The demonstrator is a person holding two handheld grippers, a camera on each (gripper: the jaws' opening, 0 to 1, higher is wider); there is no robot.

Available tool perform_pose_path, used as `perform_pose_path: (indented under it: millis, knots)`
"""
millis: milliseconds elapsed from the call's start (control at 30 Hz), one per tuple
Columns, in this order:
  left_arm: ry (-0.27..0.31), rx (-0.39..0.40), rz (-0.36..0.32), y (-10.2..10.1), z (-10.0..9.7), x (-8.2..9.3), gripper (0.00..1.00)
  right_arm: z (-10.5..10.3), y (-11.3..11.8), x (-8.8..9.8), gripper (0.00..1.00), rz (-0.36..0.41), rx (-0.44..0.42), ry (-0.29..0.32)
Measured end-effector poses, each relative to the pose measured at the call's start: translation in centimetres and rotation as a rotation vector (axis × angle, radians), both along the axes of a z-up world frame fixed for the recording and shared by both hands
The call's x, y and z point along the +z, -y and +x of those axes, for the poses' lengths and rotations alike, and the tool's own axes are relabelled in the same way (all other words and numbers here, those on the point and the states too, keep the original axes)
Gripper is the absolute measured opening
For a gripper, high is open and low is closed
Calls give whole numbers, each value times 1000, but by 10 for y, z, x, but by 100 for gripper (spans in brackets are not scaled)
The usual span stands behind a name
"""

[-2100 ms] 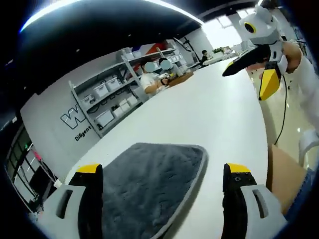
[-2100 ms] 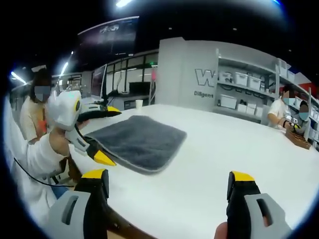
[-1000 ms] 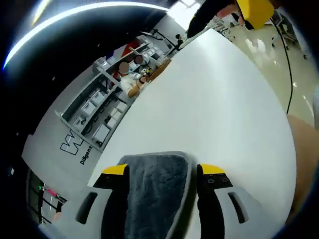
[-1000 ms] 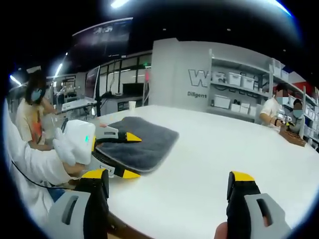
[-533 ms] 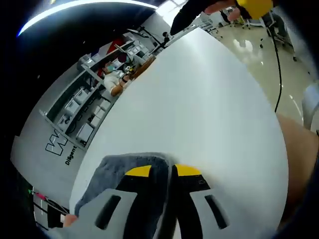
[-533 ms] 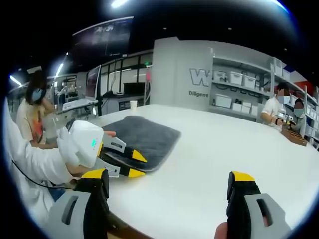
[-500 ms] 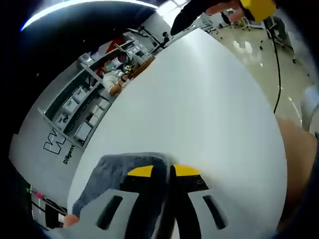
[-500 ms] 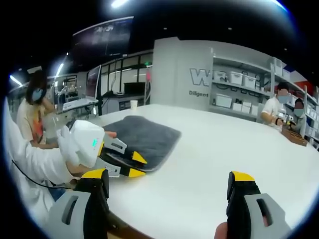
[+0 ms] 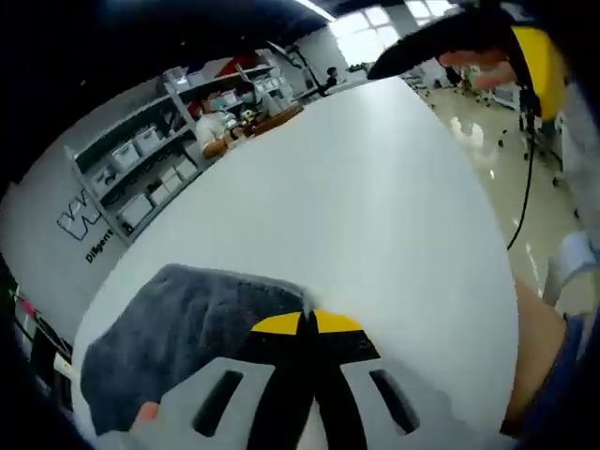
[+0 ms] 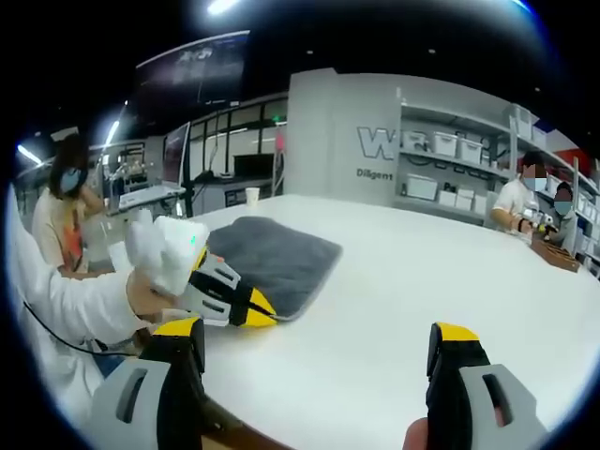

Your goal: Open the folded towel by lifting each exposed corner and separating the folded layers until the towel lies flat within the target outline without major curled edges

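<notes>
The folded grey towel (image 9: 183, 319) lies on the white table (image 9: 375, 187), near its edge. My left gripper (image 9: 307, 323) is shut, its yellow tips pressed together on the towel's near corner. In the right gripper view the towel (image 10: 281, 253) lies left of centre, and the left gripper (image 10: 259, 314) comes in from the left, held by a white-sleeved hand and pinching the towel's front edge. My right gripper (image 10: 316, 336) is open above bare table, apart from the towel, with nothing between its fingers. It also appears high at the upper right of the left gripper view, as the right gripper (image 9: 398, 62).
Grey shelves with white bins (image 10: 450, 150) line the far wall. Seated people work at the table's far end (image 10: 530, 202), and another person stands beyond the left side (image 10: 66, 202). The table edge (image 9: 511, 281) drops off to shiny floor on the right.
My left gripper went from open around the towel's corner to shut on it. The left view has since rolled and shifted. The right gripper has stayed open and nearly still.
</notes>
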State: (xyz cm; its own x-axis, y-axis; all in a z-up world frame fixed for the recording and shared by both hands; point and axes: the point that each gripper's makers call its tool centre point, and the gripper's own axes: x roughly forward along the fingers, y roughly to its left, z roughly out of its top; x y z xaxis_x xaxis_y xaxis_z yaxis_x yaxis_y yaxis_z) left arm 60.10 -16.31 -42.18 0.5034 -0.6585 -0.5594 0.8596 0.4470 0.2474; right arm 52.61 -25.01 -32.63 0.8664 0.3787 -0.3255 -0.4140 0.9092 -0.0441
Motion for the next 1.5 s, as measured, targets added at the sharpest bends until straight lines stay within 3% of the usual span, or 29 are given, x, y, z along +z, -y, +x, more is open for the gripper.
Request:
perform_pose_path:
  millis: [33,100,233,367,500,633,800,1067,1167,1500]
  knots:
    - [-95,39,-93,-2,2,4,2,0,0,0,99,-1,1,-2]
    - [-155,71,-174,-1,4,10,2,-1,-1,0,99,-1,2,-3]
    - [-208,109,-329,-6,10,30,2,-2,-1,1,99,0,3,-1]
    - [-196,162,-428,-22,19,50,2,-2,-2,2,99,-2,2,2]
    - [-188,245,-581,-45,28,73,2,-2,-4,0,99,-6,5,-3]
    - [-174,337,-681,-71,34,80,2,-2,-7,-2,99,-11,16,-9]
    - [-103,440,-687,-108,36,77,2,-2,-10,-2,99,-12,20,-10]
    - [-76,520,-675,-147,35,68,2,-1,-18,-6,99,-16,31,-24]
    - [-91,533,-715,-159,34,68,2,1,-21,-11,99,-18,39,-38]
    - [-19,636,-729,-216,43,75,2,3,-26,-19,99,-24,48,-62]
